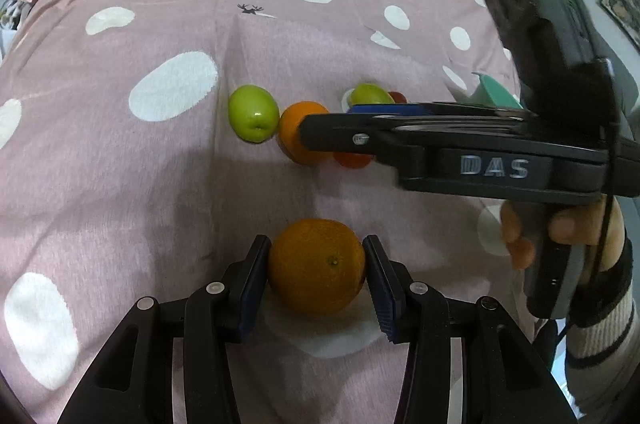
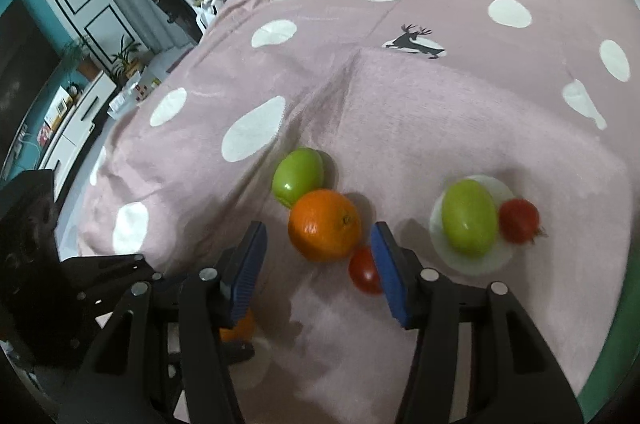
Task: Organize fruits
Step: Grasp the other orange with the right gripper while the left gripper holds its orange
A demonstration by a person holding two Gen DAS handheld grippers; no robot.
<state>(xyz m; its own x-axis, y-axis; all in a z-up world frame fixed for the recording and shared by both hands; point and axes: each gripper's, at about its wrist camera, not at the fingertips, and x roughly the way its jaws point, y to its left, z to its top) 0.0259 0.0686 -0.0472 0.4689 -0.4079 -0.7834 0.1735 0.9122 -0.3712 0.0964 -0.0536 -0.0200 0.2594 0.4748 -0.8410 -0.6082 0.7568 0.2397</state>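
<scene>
My left gripper point(image 1: 316, 248) is shut on an orange point(image 1: 316, 264); both blue pads press its sides just above the pink spotted cloth point(image 1: 160, 184). My right gripper point(image 2: 319, 230) is open. A second orange point(image 2: 324, 224) lies just ahead between its fingers, untouched. A small red tomato point(image 2: 364, 270) lies against the right finger's inner side. A green fruit point(image 2: 298, 178) touches that orange's far side. Further right lie another green fruit point(image 2: 470, 218) and a red fruit point(image 2: 519, 220). The left wrist view shows the right gripper point(image 1: 304, 132) side-on over the second orange point(image 1: 298, 140).
A green rim point(image 2: 624, 304) curves along the cloth's right edge; I cannot tell what it belongs to. A person's hand point(image 1: 568, 224) holds the right gripper's handle. Beyond the cloth's left edge are white cabinets point(image 2: 80, 112), plants and a teal wall.
</scene>
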